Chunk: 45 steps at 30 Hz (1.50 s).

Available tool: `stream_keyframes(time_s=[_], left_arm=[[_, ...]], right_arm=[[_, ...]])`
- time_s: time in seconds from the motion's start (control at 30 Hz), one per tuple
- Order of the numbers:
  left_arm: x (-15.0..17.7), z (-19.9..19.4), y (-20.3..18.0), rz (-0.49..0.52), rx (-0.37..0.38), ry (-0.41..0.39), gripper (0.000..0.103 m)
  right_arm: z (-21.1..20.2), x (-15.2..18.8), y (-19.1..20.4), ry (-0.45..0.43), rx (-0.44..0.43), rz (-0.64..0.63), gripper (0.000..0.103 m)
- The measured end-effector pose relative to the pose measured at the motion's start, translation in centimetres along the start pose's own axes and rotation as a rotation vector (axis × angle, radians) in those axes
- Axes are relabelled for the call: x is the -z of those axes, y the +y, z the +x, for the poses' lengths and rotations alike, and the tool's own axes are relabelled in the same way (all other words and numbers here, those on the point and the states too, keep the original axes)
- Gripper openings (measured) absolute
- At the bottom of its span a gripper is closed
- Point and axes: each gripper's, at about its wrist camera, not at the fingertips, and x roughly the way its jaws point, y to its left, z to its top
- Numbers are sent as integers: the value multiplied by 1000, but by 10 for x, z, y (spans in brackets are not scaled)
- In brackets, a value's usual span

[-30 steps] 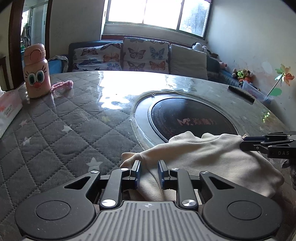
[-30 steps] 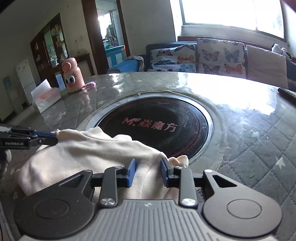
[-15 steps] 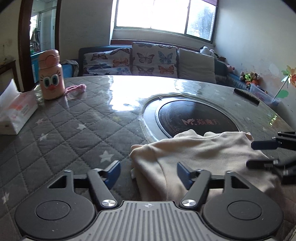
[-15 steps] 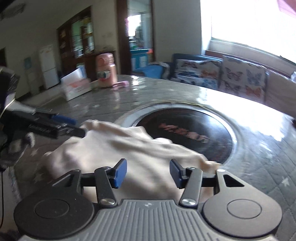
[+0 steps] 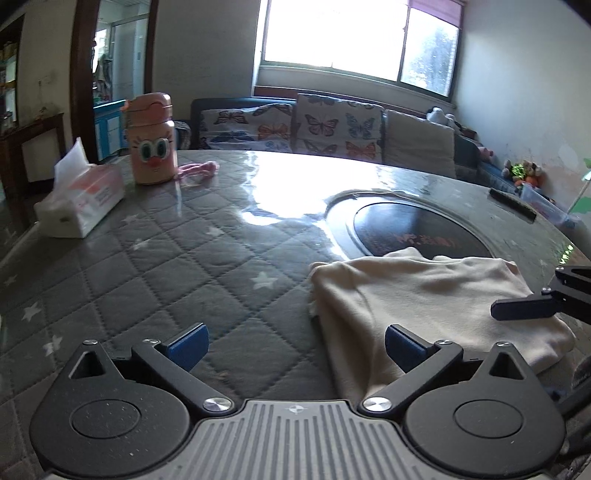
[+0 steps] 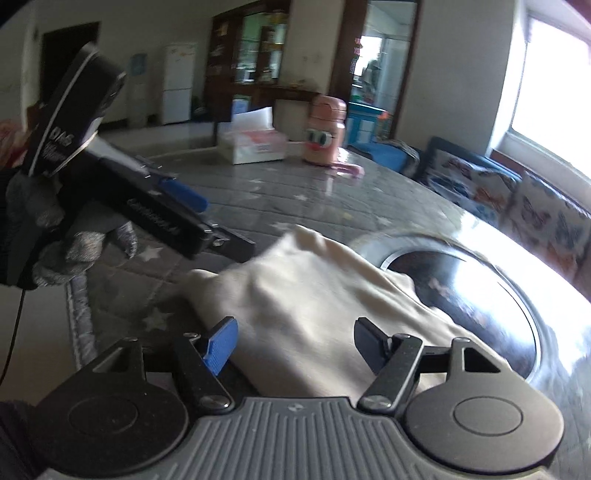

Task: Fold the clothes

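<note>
Cream garment [image 5: 424, 295] lying in a folded bundle on the quilted grey table cover [image 5: 166, 258], its far edge lapping over the rim of the dark round hotplate [image 5: 413, 229] set into the table. Left gripper [image 5: 293, 345] spread wide, blue pads parted, nothing between them; its right finger sits over the near edge of the cloth, its left finger over bare quilting. Right gripper [image 6: 295, 341] splayed wide too, gripping nothing, both fingers hanging just above the near part of the garment [image 6: 314, 295]. From the right wrist camera, the left gripper [image 6: 218, 225] shows side-on at the left, held by a grey-gloved hand [image 6: 55, 236], its tips right at the garment's left corner; whether they touch the cloth, hard to say, the picture is blurred there. In the left wrist camera, one dark finger of the right gripper [image 5: 524, 308] pokes in from the right edge, over the cloth. Far side of the table: a pink cartoon-face bottle [image 5: 151, 138], a tissue box [image 5: 81, 201] to its left, a small pink strap [image 5: 197, 169] just beside the bottle. Beyond, a sofa with butterfly cushions [image 5: 325, 127] under a bright window [image 5: 358, 35].
</note>
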Motion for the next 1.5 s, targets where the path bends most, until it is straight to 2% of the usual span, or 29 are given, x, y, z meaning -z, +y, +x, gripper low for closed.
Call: stream_keyframes(time_s=[0.23,0.57,0.73,1.13,1.4,1.5], left_arm=[[3,-4,16,-36,-15,-8,103],[4,-2,26,-68,4,-8,103],[5,3,28,-93,17,6,103],[-5,5,28,-129,28,7,103],[-15,11,32,-198,46,32,103],[-16,13,32,-235,78,50,103]], right_arm=[[13,-14,24,22,-15,-78,72],[29,-18,50,68,26,-186,71],[35,-16,52,92,41,-198,67],[36,-17,51,79,54,-221,60],[37,-17,51,62,49,-244,54],[40,-18,57,47,51,-285,54]])
